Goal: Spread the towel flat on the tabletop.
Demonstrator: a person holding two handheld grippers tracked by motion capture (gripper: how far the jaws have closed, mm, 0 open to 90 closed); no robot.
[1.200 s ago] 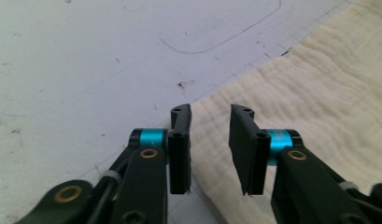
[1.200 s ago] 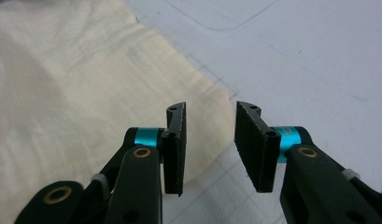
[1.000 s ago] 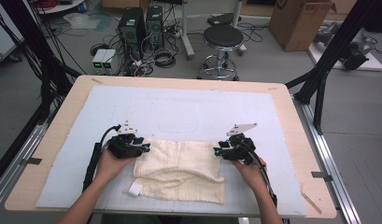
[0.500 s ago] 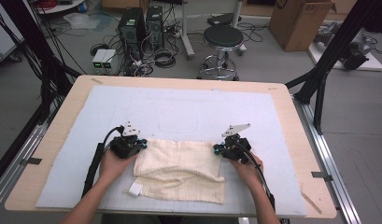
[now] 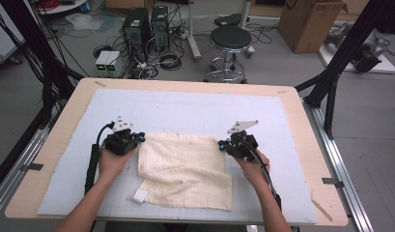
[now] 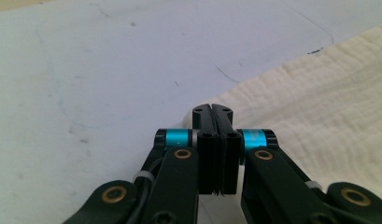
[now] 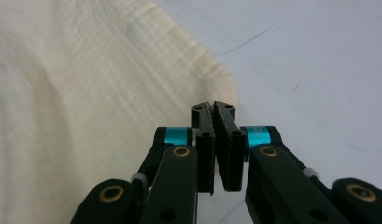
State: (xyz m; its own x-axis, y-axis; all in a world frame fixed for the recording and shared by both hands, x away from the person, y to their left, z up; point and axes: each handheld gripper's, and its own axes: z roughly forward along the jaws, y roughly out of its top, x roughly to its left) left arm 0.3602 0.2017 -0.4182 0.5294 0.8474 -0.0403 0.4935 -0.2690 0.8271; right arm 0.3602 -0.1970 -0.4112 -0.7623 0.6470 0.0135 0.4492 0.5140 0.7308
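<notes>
High view: cloth (image 5: 185, 169) flat on the table (image 5: 55, 145), near the front edge, already doubled, by the look of the lower layer sticking out at the front with a small tag (image 5: 140, 195). Left gripper (image 5: 137, 140) at the far left corner, right gripper (image 5: 223, 145) at the far right corner, one hand on each. Probably the start of another fold: corners reached, nothing lifted yet, the fold itself left to do.

Left gripper view: fingers (image 6: 205, 140) shut tight, tips right at the cloth's (image 6: 319, 93) corner. Hard to tell whether any fabric is caught between them, since the tips hide the very corner.

Right gripper view: fingers (image 7: 205, 140) closed too, meeting at the tips, just at the rounded corner of the cloth (image 7: 86, 93). Corner edge hidden behind the tips, so a pinch cannot be confirmed. Rest of the cloth cut off at the left.
</notes>
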